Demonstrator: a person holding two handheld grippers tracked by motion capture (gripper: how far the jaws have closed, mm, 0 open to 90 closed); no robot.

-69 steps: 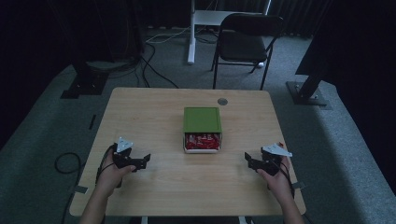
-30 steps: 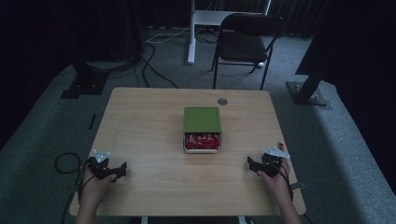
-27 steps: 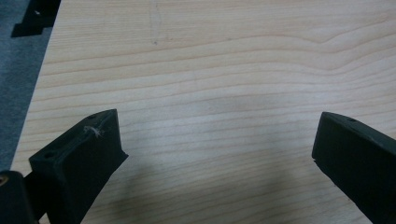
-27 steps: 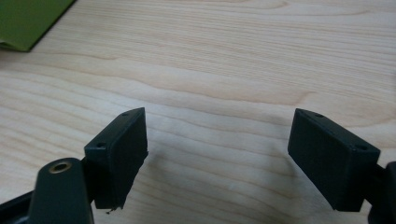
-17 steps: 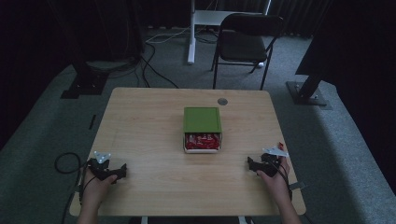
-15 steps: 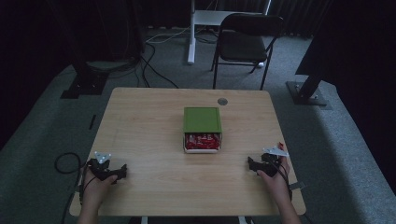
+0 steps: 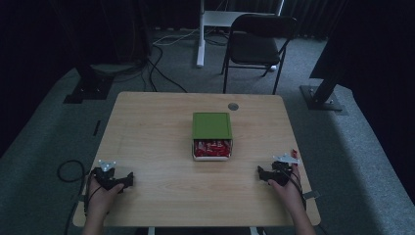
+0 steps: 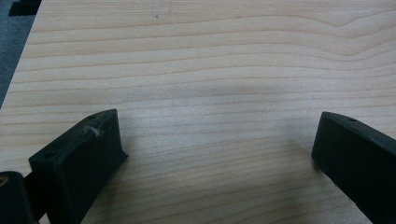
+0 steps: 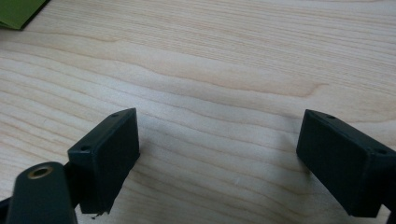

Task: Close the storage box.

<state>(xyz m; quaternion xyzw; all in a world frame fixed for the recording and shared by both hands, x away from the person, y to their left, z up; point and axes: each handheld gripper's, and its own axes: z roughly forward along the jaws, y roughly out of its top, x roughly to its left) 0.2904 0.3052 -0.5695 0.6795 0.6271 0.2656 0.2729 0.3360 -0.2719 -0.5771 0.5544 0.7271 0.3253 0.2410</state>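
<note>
A green box (image 7: 211, 127) stands at the middle of the wooden table (image 7: 156, 127), its near side open on red packets (image 7: 211, 147). Its green corner (image 9: 18, 11) shows at the top left of the right gripper view. My left gripper (image 7: 128, 178) rests low on the table near the front left corner, open, with bare wood between its jaws (image 8: 215, 140). My right gripper (image 7: 261, 173) rests near the front right, well to the right of the box. Its jaws have just been opening and stand wide, with nothing between them (image 9: 217, 140).
A round grey grommet (image 7: 233, 106) sits in the table top behind the box. Beyond the table are a black folding chair (image 7: 257, 41), a white desk leg (image 7: 200, 34), floor cables (image 7: 161, 68) and two black stand bases (image 7: 85, 88).
The left hand drew back to the table's front left corner between the two earliest frames. Since a second ago both hands have stayed where they are.
</note>
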